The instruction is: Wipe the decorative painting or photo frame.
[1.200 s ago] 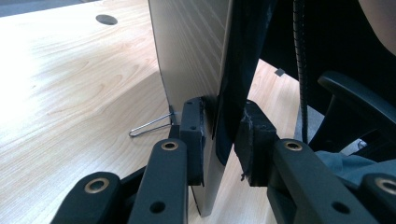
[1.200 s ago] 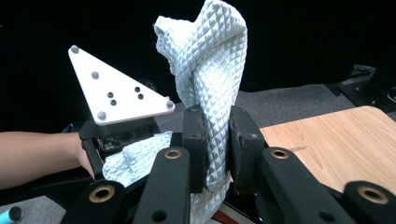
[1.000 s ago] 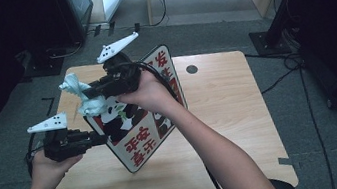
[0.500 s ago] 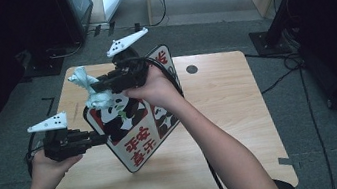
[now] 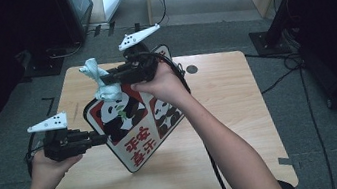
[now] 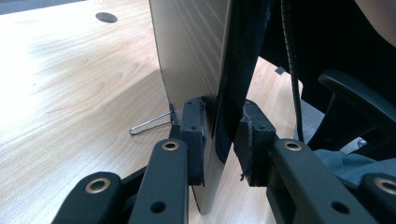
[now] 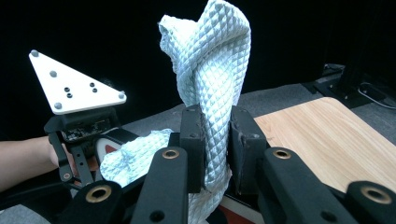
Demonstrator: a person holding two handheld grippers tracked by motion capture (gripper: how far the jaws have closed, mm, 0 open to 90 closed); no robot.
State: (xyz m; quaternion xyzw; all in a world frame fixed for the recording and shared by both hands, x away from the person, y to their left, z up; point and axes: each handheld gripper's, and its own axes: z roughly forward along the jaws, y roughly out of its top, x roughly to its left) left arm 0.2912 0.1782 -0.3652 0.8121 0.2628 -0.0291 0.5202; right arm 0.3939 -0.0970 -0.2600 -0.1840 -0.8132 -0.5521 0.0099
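Left claw point(image 5: 98, 138) is clamped on the lower left edge of the panda sign point(image 5: 133, 125), and in the left gripper view its pads point(image 6: 194, 133) pinch that thin board point(image 6: 196, 60) from both sides, holding it tilted up off the wooden worktop point(image 5: 240, 114). A thin wire stand point(image 6: 152, 123) pokes out near the board's foot. Over on the other side, the right claw point(image 5: 106, 79) sits at the sign's top left corner, squeezed tight on a pale blue quilted cloth point(image 5: 99, 79). The right gripper view has that cloth point(image 7: 217, 88) bunched between the pads, twisting upward above them, and a loose fold hanging down over the sign.
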